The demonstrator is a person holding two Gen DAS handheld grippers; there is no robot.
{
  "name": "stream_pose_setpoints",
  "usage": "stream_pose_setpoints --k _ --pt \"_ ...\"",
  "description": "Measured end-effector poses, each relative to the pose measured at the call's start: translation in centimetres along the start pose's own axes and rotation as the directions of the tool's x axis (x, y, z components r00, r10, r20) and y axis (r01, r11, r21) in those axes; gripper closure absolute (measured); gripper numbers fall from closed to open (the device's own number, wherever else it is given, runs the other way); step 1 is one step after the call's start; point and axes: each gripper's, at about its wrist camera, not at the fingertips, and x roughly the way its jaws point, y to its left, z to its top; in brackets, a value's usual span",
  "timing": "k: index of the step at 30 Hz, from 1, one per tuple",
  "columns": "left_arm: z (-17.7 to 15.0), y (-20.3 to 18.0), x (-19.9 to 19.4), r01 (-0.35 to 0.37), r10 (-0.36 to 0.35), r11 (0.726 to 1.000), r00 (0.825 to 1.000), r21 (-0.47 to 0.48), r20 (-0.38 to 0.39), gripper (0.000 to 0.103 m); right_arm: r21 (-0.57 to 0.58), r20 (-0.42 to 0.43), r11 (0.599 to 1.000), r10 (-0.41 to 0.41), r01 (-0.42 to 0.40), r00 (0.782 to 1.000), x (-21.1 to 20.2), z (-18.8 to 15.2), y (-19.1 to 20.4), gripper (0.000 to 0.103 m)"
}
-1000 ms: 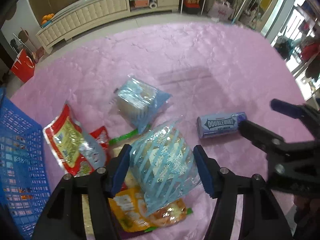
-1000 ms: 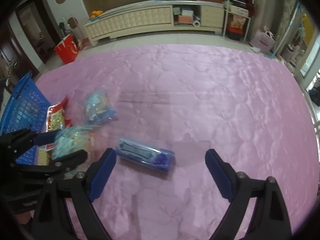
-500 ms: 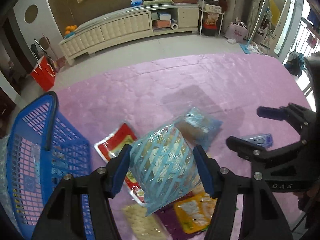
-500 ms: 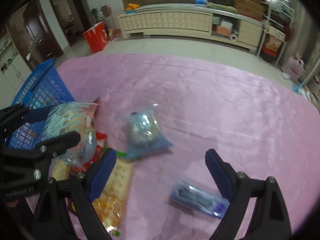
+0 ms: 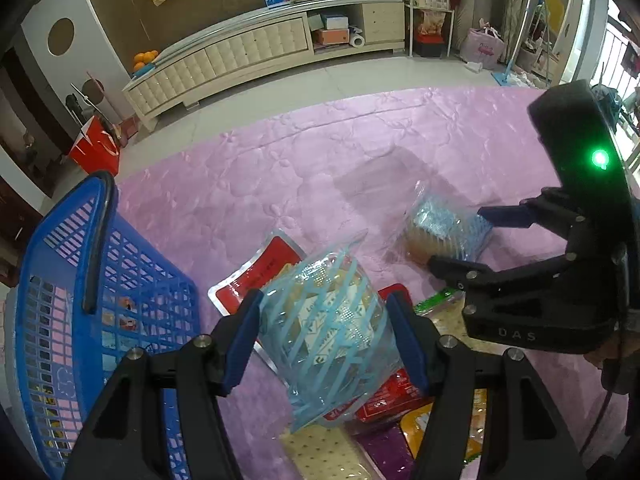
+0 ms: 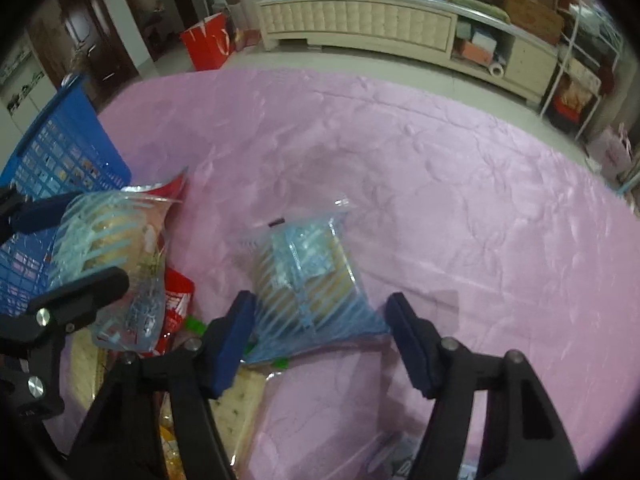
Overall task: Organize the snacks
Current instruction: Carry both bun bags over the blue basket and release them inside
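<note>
My left gripper (image 5: 326, 320) is shut on a clear bag with light blue stripes (image 5: 328, 336) and holds it above the snack pile, just right of the blue basket (image 5: 60, 312). That bag also shows in the right wrist view (image 6: 108, 252). My right gripper (image 6: 322, 320) is open, its fingers on either side of a second blue-striped bag (image 6: 308, 276) that lies on the pink cloth (image 6: 440, 184). The same bag shows in the left wrist view (image 5: 444, 232), with the right gripper (image 5: 472, 240) around it.
A red packet (image 5: 260, 272), a cracker pack (image 5: 320, 452), orange and purple packets (image 5: 416, 436) and a green wrapper (image 5: 436, 300) lie under and beside the held bag. A gum pack edge (image 6: 400, 464) shows low in the right wrist view. A cream cabinet (image 5: 248, 52) stands beyond.
My left gripper has lifted the striped bag and carried it left, toward the blue basket. My right gripper has swung left from the gum pack to straddle the second striped bag.
</note>
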Motion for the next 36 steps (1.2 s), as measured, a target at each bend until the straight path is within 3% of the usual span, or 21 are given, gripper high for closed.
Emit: stream_pose_setpoints --k 2,3,13,21,28,36 --pt "0.0 0.0 0.1 0.0 0.0 1.0 1.0 0.003 -0.005 0.042 -0.006 0.016 1.0 -0.008 0.008 1.0 -0.1 -0.1 0.1 0.038" --pt "0.0 -0.1 0.1 0.0 0.0 1.0 1.0 0.004 -0.005 0.042 -0.009 0.027 1.0 -0.014 0.014 1.0 -0.4 -0.3 0.2 0.053" --pt "-0.4 -0.9 -2.9 0.044 -0.044 0.999 0.998 0.008 0.04 0.042 -0.022 0.087 0.998 -0.048 0.05 0.995 -5.6 -1.9 1.7 0.055" --pt "-1.5 -0.9 -9.5 0.062 -0.065 0.998 0.988 0.026 0.137 0.042 -0.048 0.153 0.993 -0.1 0.109 0.983 -13.2 -2.1 4.7 0.055" --pt "-3.7 1.6 -16.1 0.07 -0.069 0.998 0.975 0.0 0.21 0.042 -0.026 0.212 0.994 -0.098 0.106 0.972 -18.8 -2.0 8.7 0.055" --pt "-7.0 7.4 -22.6 0.056 -0.042 0.998 0.96 -0.041 0.276 0.042 -0.061 0.287 0.991 -0.097 0.119 0.953 -23.2 -1.5 14.8 0.055"
